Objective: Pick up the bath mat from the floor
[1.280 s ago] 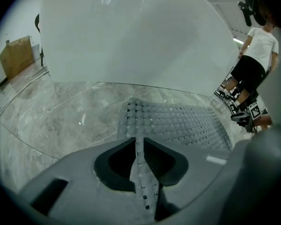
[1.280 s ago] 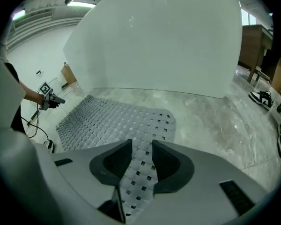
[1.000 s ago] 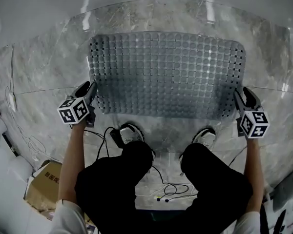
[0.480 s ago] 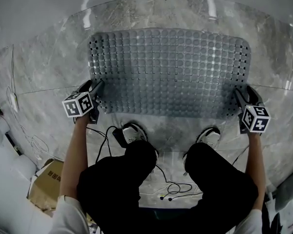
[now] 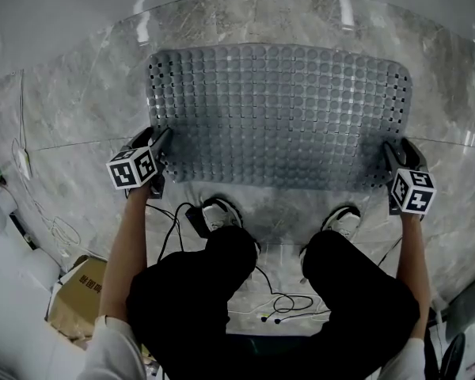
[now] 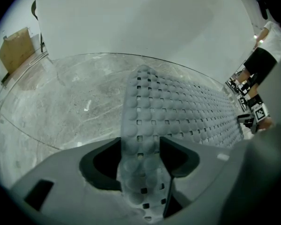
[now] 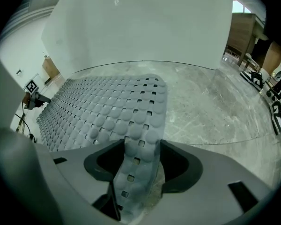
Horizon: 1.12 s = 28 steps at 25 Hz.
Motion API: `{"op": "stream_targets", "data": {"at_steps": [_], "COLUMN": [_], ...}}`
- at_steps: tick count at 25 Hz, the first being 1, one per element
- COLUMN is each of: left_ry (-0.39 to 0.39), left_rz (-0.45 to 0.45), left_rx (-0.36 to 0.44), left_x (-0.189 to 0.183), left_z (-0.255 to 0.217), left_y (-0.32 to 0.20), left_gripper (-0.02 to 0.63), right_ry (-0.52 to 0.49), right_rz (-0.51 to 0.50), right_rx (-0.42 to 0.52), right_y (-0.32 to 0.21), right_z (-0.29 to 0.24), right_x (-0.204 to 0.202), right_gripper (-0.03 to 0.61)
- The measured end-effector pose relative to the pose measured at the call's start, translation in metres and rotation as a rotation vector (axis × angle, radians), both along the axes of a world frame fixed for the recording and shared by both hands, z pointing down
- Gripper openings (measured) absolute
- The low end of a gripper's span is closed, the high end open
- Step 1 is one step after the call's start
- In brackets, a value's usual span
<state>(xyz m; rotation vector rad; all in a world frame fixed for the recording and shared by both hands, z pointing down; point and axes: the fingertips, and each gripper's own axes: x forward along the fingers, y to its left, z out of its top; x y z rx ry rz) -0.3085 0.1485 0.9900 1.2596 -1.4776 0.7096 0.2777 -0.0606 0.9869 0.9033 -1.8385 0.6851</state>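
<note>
Straddling the bath mat's two near corners, both claws down at floor level.

I see the grey bath mat (image 5: 277, 117) lying flat on the veined marble floor (image 5: 79, 125). It is a rounded rectangle covered in round bumps and small square holes. Its far edge stops short of the white wall (image 6: 131, 22), and bare floor lies open to its left and right. My left claw (image 5: 160, 142) has the near-left corner between its jaws, which are closing. My right claw (image 5: 392, 153) stands wide apart around the near-right corner. Each gripper view shows a bumpy strip of mat filling the gap between the jaws, a detail too small to make out from the head view. Only the head view shows the shoes (image 5: 215, 212) just near of the mat's edge and the cables (image 5: 277, 303) trailing nearer still.
</note>
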Motion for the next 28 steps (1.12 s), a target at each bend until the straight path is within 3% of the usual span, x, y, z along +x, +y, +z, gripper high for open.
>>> {"op": "stream_targets", "data": {"at_steps": [1,10,19,28], "left_ry": [-0.015,-0.058,-0.053,-0.049], "left_rz": [0.01,0.048,0.045,0.061], "left_rx": [-0.006,-0.028,-0.035,-0.03], "left_x": [-0.002,-0.002,-0.001,0.002], "left_z": [0.0,0.0,-0.001,-0.002], "left_y": [0.001,-0.001,-0.001,0.0], "left_gripper": [0.225,0.199,0.176,0.132], "right_ry": [0.002,0.014,-0.034,-0.054], "right_rz": [0.002,-0.01,-0.016,-0.011], "right_rx": [0.003,-0.005,-0.032,-0.029], "right_y": [0.0,0.001,0.008,0.009], "right_z": [0.0,-0.001,-0.003,-0.003], "right_x": [0.0,-0.002,-0.013,-0.015], "right_gripper": [0.225,0.215,0.117,0.104]}}
